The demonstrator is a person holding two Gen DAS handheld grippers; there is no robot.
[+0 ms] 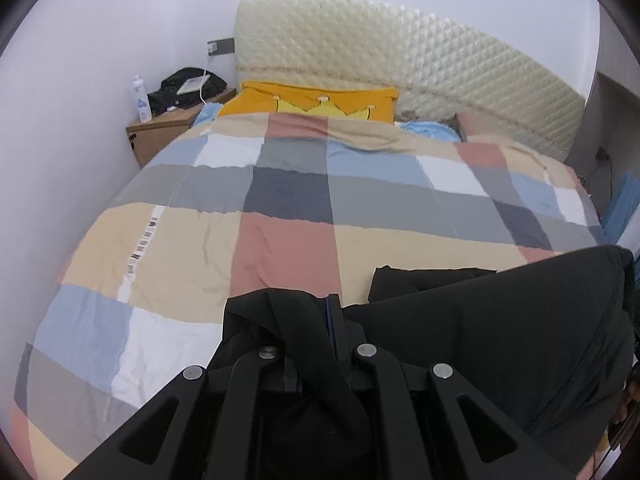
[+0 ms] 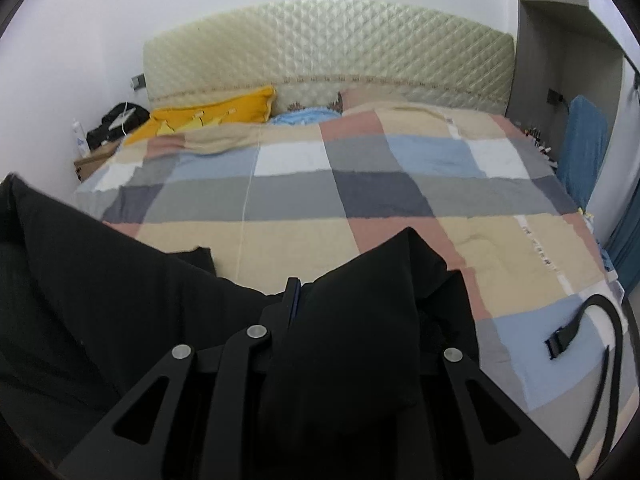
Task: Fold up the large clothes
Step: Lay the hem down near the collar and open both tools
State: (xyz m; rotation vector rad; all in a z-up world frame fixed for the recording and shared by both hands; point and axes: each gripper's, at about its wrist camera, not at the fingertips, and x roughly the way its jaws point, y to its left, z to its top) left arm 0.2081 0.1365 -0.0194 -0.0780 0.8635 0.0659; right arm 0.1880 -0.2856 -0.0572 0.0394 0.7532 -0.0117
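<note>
Both grippers clench a smooth, matte black garment (image 1: pixel 500 320) stretched between them over the near end of the bed. The left gripper (image 1: pixel 330 312) pinches one bunched edge; the right gripper (image 2: pixel 294 296) pinches another fold. Below lies a soft checked quilt (image 1: pixel 280 208), before a padded, diamond-quilted headboard (image 2: pixel 328 56).

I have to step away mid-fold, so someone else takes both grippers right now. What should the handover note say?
Left gripper: jaws shut on the black garment.
Right gripper: jaws shut on the same garment, a bunched corner draped over its fingers.
The garment hangs between the two grippers above the near end of the checked quilt; one flap already touches the quilt.
Done: garment picked up by two points.
Left: lay it flat on the quilt and make every fold; no fold is visible yet.
A black strap lies on the quilt's near right corner.
</note>
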